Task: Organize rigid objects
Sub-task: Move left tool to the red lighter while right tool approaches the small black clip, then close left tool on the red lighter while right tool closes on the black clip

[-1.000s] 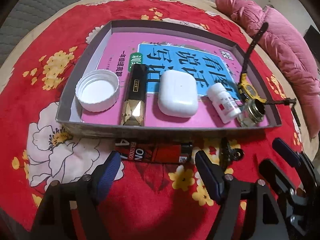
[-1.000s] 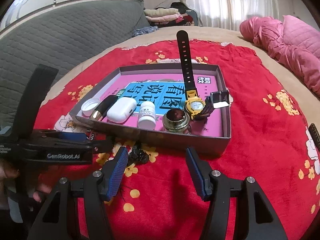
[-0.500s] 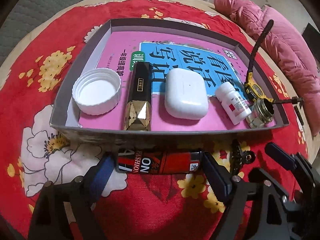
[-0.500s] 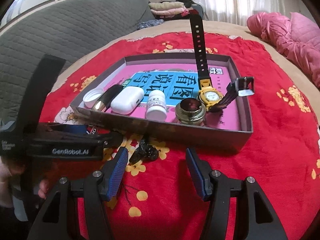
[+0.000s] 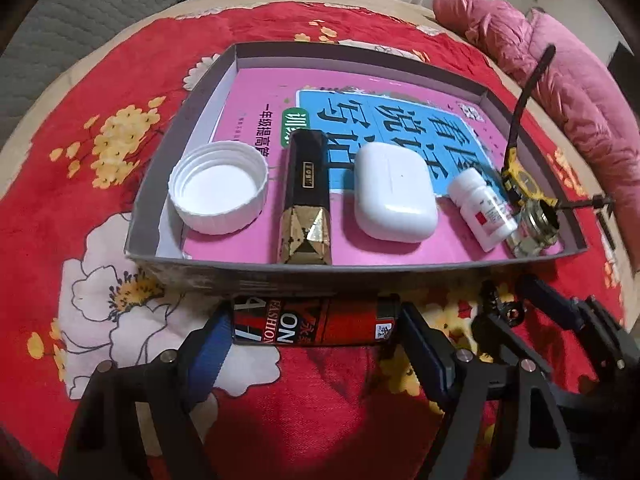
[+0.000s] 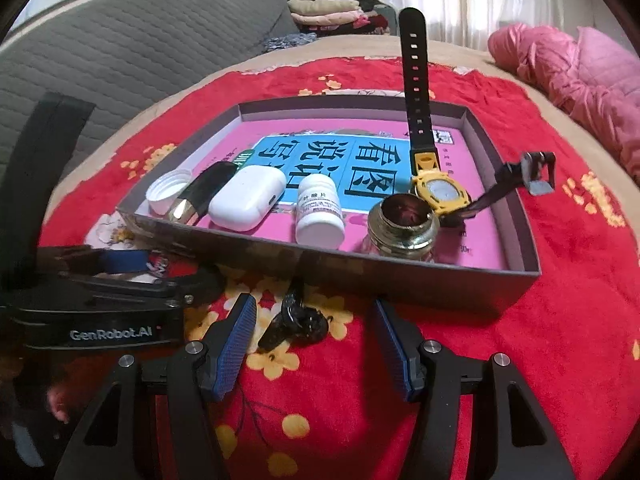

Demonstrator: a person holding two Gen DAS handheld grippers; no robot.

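Our red lighter (image 5: 316, 322) lies crosswise on the red floral cloth (image 5: 100, 92) in the lower middle of the left wrist view, just outside the near wall of the grey tray (image 5: 352, 270). A second ago it sat ahead of the left gripper (image 5: 310, 346); now the gripper has come forward until its wide-spread fingers flank the lighter's 2 ends, not yet closed, so we judge a lengthwise grasp is imminent.

In the lower middle of the right view, our right gripper (image 6: 314, 338) has likewise closed in on the small black clip (image 6: 294, 322), fingers wide on either side of it.

We count 2 things still outside the tray: 1 lighter and 1 clip. Inside we count 6: 1 white cap (image 5: 218, 187), 1 black-and-gold lipstick (image 5: 306, 200), 1 white earbud case (image 5: 394, 192), 1 pill bottle (image 5: 482, 210), 1 glass jar (image 6: 402, 226) and 1 yellow watch (image 6: 438, 194).
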